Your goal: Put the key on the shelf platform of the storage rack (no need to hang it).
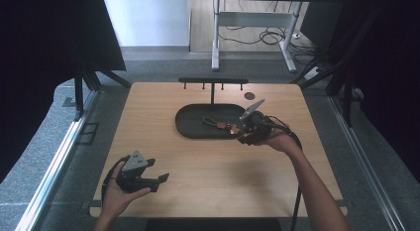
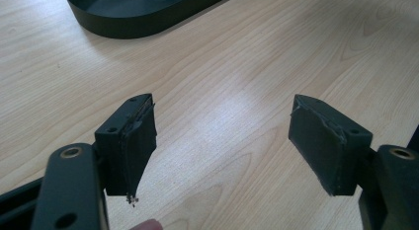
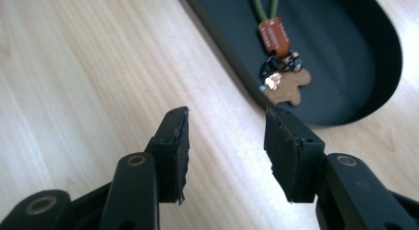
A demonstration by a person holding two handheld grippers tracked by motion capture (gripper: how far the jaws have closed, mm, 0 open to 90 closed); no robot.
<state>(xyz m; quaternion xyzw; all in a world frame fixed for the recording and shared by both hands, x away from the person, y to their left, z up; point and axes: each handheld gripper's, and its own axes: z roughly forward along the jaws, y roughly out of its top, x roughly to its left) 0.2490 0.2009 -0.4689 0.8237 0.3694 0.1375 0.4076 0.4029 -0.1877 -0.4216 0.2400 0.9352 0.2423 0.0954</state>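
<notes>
Nearest, I keep my left tool [image 1: 159, 179] parked wide open over bare bench [image 1: 208, 166] near the front left corner, likely to stay clear. Farther right, my right tool [image 1: 236, 132] sits half open at the dark oval tray [image 1: 190, 128], lined up on the keychain [image 3: 279, 67] lying inside its right end.
</notes>
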